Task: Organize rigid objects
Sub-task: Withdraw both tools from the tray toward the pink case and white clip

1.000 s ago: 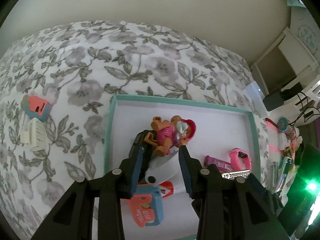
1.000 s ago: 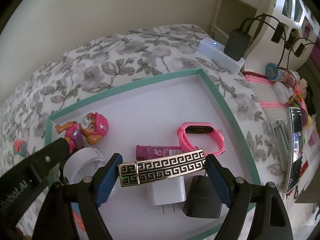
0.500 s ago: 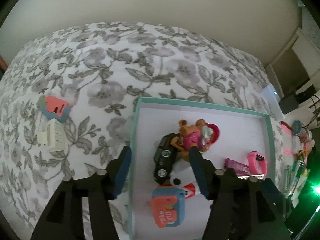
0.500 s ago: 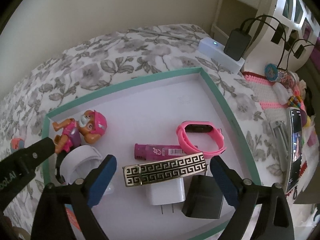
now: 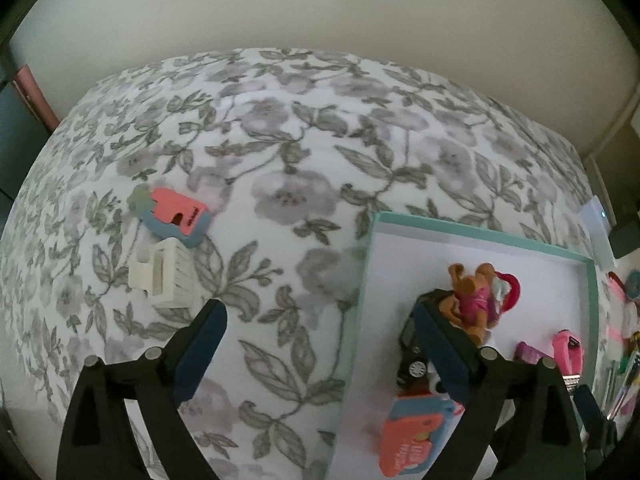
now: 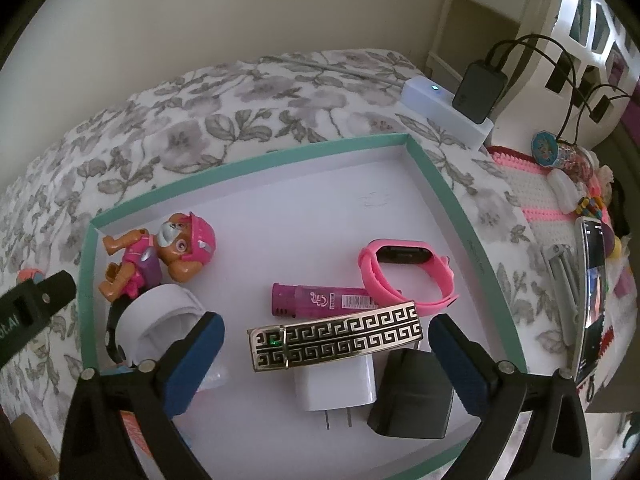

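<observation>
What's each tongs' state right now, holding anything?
Left tongs: opening, nothing between them.
Right tongs: opening, clear of the buckle lying between them in the tray.

Plain cream wall (image 5: 320, 8) behind bed with grey floral white bedspread (image 5: 280, 152); white shelving unit (image 6: 592, 20) past bed's far right corner; dim daylight.
</observation>
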A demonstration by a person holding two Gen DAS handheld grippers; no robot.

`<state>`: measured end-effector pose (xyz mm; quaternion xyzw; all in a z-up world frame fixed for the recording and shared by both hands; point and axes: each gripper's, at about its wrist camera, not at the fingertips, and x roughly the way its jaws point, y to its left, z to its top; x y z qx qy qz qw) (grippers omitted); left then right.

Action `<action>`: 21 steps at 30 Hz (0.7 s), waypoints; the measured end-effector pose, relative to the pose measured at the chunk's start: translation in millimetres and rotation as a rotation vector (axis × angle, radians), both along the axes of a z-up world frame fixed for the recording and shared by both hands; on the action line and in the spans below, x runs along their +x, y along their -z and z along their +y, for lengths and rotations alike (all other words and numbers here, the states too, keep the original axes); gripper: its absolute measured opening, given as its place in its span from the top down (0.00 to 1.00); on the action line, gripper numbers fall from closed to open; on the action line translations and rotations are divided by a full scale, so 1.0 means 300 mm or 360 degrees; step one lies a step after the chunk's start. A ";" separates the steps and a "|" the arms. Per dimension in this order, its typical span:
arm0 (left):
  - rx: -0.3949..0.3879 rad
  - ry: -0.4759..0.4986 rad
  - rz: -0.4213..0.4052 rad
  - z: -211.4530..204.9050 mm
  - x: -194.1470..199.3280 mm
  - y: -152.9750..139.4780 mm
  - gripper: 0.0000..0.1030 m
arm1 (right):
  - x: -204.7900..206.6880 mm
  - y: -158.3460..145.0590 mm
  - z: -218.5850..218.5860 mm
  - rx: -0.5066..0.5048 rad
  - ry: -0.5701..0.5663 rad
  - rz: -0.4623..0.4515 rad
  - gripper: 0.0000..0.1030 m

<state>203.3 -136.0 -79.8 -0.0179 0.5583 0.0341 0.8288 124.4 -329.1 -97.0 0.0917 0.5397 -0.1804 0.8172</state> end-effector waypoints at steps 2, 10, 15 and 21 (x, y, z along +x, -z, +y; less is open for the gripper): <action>0.0007 -0.0005 0.0000 0.008 0.001 0.001 0.08 | 0.000 -0.001 0.005 -0.0012 -0.0010 0.0001 0.00; 0.0013 -0.0006 -0.0009 0.041 0.011 -0.012 0.08 | 0.002 -0.034 0.029 -0.0011 -0.0011 -0.0056 0.00; 0.0045 -0.0023 -0.0040 0.098 0.018 -0.046 0.08 | 0.008 -0.101 0.077 0.0020 -0.0065 -0.0187 0.00; 0.0048 -0.0104 -0.0082 0.201 0.021 -0.088 0.08 | 0.024 -0.139 0.164 0.0078 -0.0170 -0.0264 0.00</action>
